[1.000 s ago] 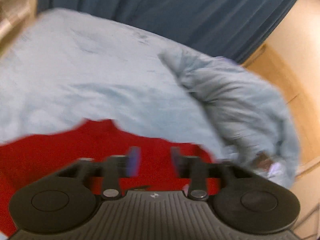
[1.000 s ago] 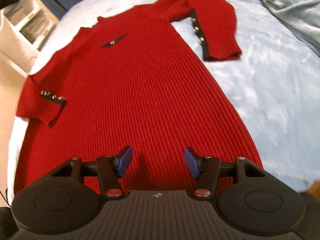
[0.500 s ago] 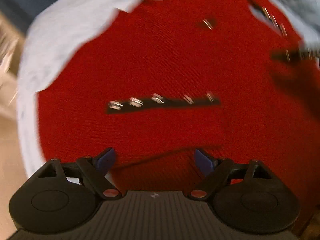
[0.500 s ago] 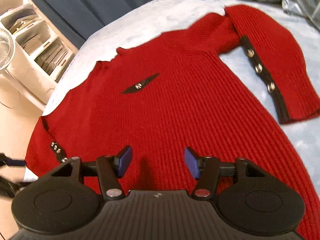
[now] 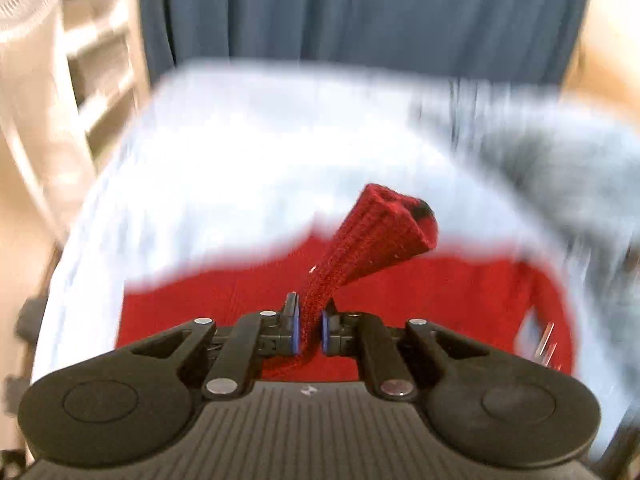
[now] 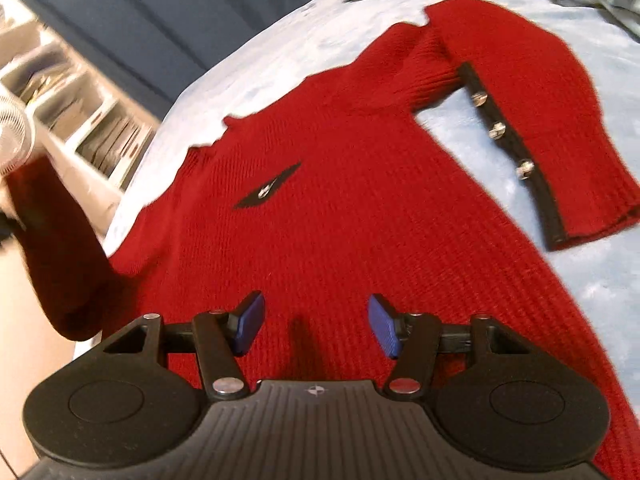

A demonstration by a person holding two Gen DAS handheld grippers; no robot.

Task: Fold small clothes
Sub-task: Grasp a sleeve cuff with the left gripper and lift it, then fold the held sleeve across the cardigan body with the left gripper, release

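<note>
- Left wrist view: the left gripper has its jaws clamped on the cuff end of one sleeve of the red knit sweater, lifted clear of the body
- Right wrist view: the right gripper hovers over the lower body of the sweater, jaws apart and holding nothing
- The sweater lies flat, front up, on the light blue bed, its other sleeve bent alongside with its button strip showing
- My worry: only a narrow pinch of knit is held, so a quick swing could pull it free
- Dragging the sleeve across might also tug the shoulder and rumple the body, since nothing pins it
</note>
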